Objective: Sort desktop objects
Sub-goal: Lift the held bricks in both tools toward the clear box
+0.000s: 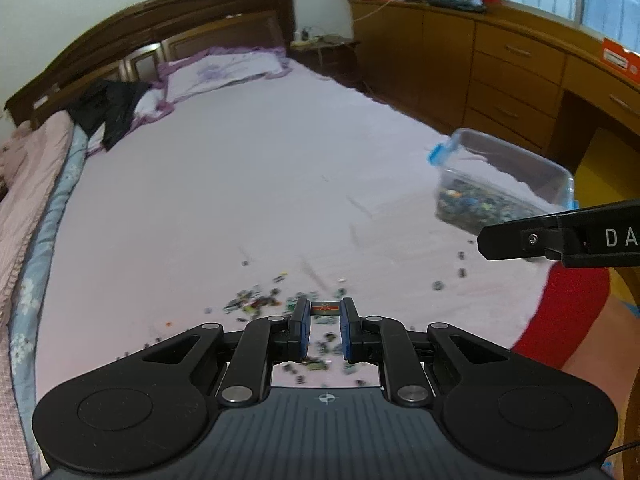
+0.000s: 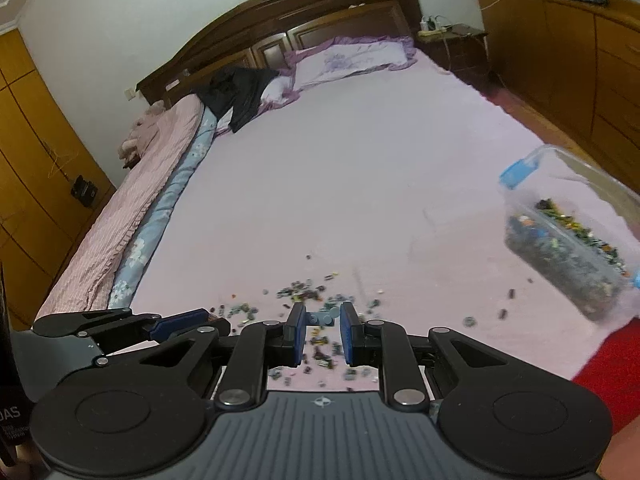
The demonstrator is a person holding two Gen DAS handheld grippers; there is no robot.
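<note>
My left gripper (image 1: 325, 309) is shut on a small dark green brick with a red star (image 1: 325, 308), held above the pink bedsheet (image 1: 240, 184). My right gripper (image 2: 322, 317) is shut on a small light blue brick (image 2: 321, 319). Several tiny loose bricks (image 1: 260, 300) lie scattered on the sheet below both grippers; they also show in the right wrist view (image 2: 304, 294). A clear plastic box with blue clips (image 1: 500, 184), partly filled with bricks, sits at the right; it also shows in the right wrist view (image 2: 572, 240). The right gripper's finger (image 1: 560, 236) shows at the right edge of the left view.
A pillow (image 2: 352, 58) and a black garment (image 2: 240, 92) lie near the wooden headboard (image 2: 320, 12). A folded pink quilt (image 2: 132, 216) runs along the bed's left side. Wooden cabinets (image 1: 500, 60) stand right of the bed. A red cloth (image 1: 568, 312) hangs at the bed's near right corner.
</note>
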